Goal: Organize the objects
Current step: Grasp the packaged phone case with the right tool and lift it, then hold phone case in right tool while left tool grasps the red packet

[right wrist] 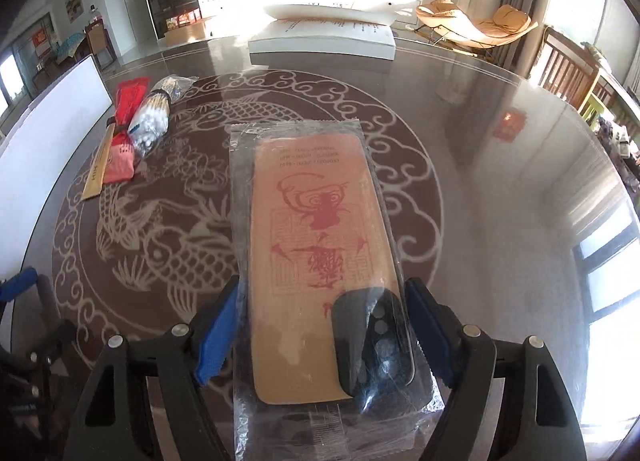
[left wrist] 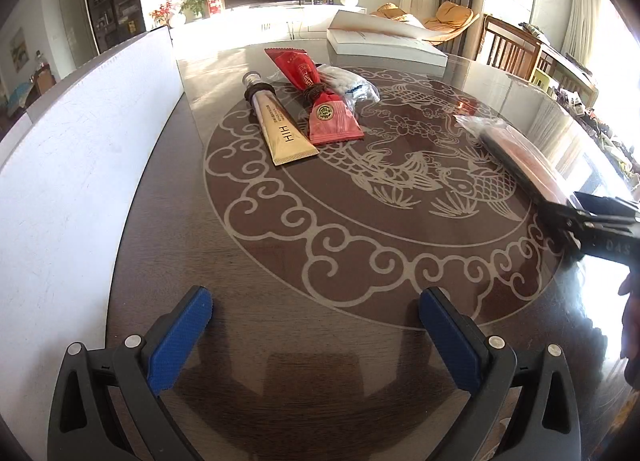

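While the right gripper (right wrist: 324, 333) clamps the plastic-wrapped phone case (right wrist: 316, 245) at lower centre, left gripper (left wrist: 316, 337) gapes empty over the table (left wrist: 320, 221), gold tube (left wrist: 280, 125), red packet (left wrist: 328, 109), swab bag (left wrist: 352, 83) grouped upper centre.

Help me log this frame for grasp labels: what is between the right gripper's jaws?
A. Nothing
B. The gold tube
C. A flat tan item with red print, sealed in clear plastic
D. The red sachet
C: in the right wrist view the right gripper has its blue jaws closed on both edges of the plastic-wrapped tan item, while the gold tube lies far off on the table.
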The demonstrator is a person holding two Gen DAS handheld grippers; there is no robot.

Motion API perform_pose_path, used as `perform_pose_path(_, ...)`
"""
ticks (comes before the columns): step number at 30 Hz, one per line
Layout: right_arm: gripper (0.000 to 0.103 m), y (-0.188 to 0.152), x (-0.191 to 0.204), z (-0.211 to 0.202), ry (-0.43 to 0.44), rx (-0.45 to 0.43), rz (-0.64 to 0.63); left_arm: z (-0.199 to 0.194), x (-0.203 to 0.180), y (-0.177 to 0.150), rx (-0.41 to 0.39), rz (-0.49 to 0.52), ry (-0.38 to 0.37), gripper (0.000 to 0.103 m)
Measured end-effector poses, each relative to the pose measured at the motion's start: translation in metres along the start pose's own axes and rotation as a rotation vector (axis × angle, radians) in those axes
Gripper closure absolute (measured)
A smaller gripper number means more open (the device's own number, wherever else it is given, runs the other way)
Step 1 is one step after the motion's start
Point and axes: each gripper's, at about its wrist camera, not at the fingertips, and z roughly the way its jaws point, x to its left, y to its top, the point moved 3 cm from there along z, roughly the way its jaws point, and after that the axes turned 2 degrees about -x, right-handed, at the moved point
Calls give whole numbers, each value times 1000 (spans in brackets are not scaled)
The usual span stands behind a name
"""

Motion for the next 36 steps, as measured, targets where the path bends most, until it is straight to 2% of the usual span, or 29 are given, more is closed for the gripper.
perform_pose_path(4,24,-45,-15,-31,-26,-62,27,0,0,0,0,0,0,0)
perform_pose_path(5,19,-51,-17,-34,-23,-70,40,0,0,0,0,0,0,0)
perform_pose_path(9,4,-50,-26,-29,-23,-45,50,0,0,0,0,0,0,0)
perform_pose_path(12,0,-44,-26,-22,-28,-35,58,0,0,0,0,0,0,0)
perform_pose_path(36,0,-43,-27,-21,-29,-36,57,0,0,0,0,0,0,0)
